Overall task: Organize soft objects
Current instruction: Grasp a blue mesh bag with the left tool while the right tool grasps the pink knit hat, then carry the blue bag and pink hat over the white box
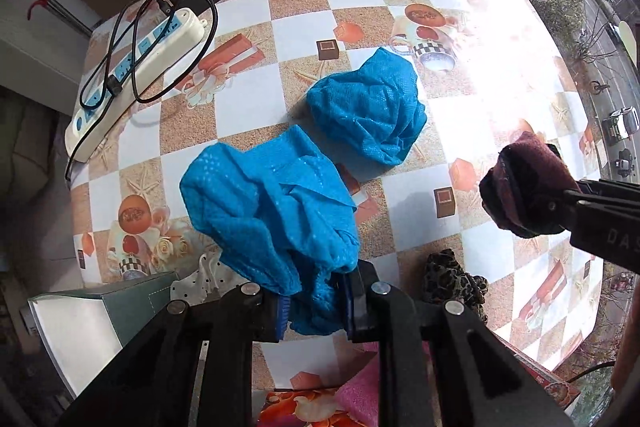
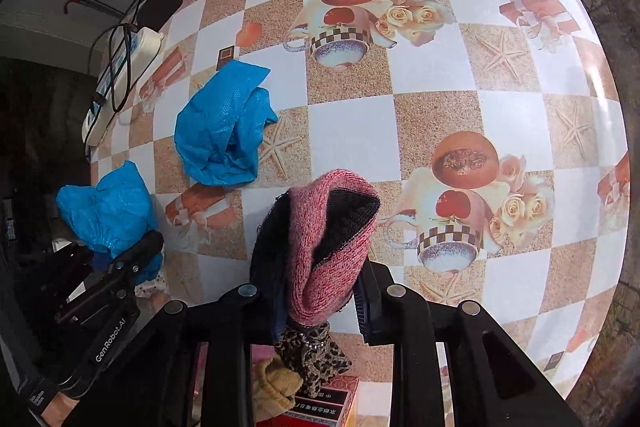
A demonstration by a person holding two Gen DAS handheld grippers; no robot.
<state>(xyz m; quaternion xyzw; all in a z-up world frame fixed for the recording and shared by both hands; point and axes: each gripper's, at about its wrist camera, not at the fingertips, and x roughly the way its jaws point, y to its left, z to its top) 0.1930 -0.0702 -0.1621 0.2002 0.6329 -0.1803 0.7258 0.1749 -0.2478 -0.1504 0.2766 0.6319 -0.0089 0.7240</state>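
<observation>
Left gripper [image 1: 316, 311] clamped on 1 blue shoe cover [image 1: 272, 219]; right gripper [image 2: 316, 303] on pink knit sock [image 2: 332, 239], above checkered tablecloth [image 2: 436, 143].

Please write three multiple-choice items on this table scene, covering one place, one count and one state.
1. Where does the power strip lie?
A. near the table's left edge
B. under the blue covers
C. in the right gripper

2. How many blue covers are there?
A. one
B. two
C. four

3. What is the pink knitted piece doing?
A. lying flat on the table
B. hanging off the table edge
C. being held in the right gripper

Answers: 1 A, it sits by the left edge of the table; 2 B, one lies on the table, one is in the left gripper; 3 C, the jaws pinch it.
</observation>
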